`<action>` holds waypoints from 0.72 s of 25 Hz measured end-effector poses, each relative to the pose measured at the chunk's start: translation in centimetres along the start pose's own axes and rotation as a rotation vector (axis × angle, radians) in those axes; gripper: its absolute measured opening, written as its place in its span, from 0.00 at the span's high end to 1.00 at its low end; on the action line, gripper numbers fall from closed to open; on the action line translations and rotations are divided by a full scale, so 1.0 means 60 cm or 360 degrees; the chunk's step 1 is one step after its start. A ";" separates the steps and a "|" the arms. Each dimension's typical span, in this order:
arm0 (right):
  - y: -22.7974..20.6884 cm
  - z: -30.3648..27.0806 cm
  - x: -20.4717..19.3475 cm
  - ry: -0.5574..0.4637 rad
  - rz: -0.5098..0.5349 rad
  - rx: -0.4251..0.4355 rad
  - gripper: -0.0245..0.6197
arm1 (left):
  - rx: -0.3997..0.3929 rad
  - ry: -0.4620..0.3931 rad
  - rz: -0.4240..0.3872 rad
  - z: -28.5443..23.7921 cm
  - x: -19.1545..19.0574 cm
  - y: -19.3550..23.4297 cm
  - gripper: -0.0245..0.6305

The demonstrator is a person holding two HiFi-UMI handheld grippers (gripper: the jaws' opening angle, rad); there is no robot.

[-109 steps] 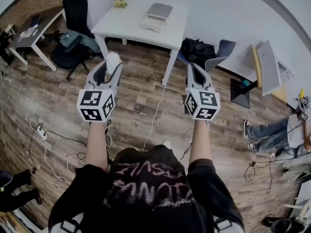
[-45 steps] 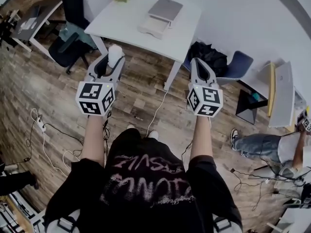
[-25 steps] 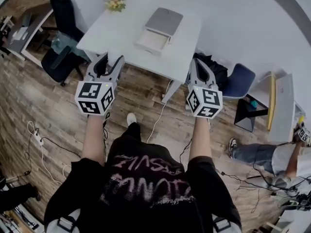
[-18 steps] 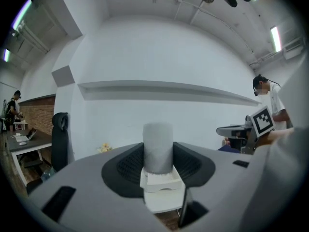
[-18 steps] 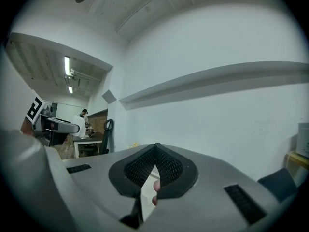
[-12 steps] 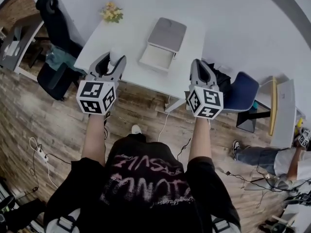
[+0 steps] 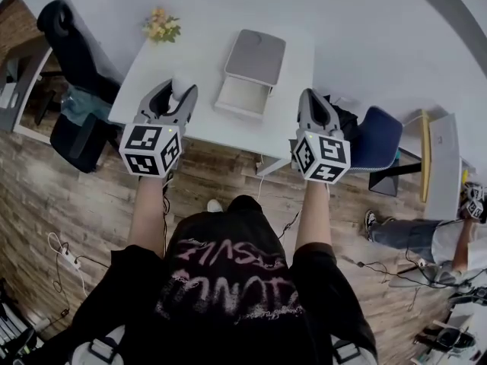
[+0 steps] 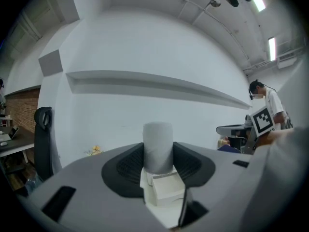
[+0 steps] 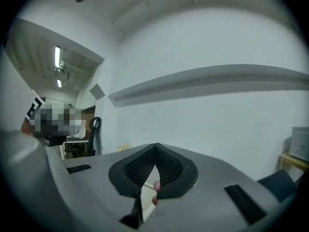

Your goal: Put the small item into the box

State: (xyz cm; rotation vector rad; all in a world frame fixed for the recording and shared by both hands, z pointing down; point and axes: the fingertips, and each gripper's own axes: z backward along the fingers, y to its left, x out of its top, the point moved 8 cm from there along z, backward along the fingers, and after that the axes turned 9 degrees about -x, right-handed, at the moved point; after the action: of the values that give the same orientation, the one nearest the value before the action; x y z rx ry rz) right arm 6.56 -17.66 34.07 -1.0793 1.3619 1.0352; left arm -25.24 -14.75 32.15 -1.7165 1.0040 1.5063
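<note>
The small item is a pale cylinder, standing upright between the jaws of my left gripper, which is shut on it. From the left gripper view the cylinder fills the gap between the dark pads. Beyond it lies the open white box. In the head view that box rests on the white table, its grey lid tipped back. My right gripper hovers at the table's near right edge, to the right of the box. Its jaws meet at the tips with nothing in them.
A bunch of yellow flowers sits at the table's far left. A black office chair stands left of the table and a blue chair to its right. A person is on the floor at far right. Cables trail over the wooden floor.
The table and box have come closer, from ahead of the grippers to directly under them. Both grippers keep the same pose, and the cylinder stays in the left one.
</note>
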 end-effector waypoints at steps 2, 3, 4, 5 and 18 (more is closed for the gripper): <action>0.001 -0.010 -0.001 0.0005 0.0001 -0.0007 0.95 | -0.0012 0.0002 0.0005 -0.010 0.000 0.009 0.69; 0.000 -0.015 -0.001 0.0005 -0.0001 -0.0011 0.95 | -0.0017 0.0004 0.0007 -0.015 0.000 0.012 0.69; -0.002 -0.020 -0.001 0.0003 -0.0007 -0.0016 0.95 | -0.0020 0.0006 0.0007 -0.021 0.000 0.015 0.69; -0.005 -0.025 0.000 -0.0001 -0.0011 -0.0021 0.95 | -0.0023 0.0008 0.0006 -0.026 0.000 0.018 0.69; -0.076 -0.136 -0.007 0.0017 -0.0008 -0.0016 0.95 | -0.0036 0.0056 0.0014 -0.156 0.010 0.031 0.69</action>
State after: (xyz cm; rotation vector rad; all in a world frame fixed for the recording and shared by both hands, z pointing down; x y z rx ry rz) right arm 9.29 -26.58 34.90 -1.0965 1.3632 1.0347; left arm -22.11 -23.76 32.91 -1.7618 1.0175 1.5030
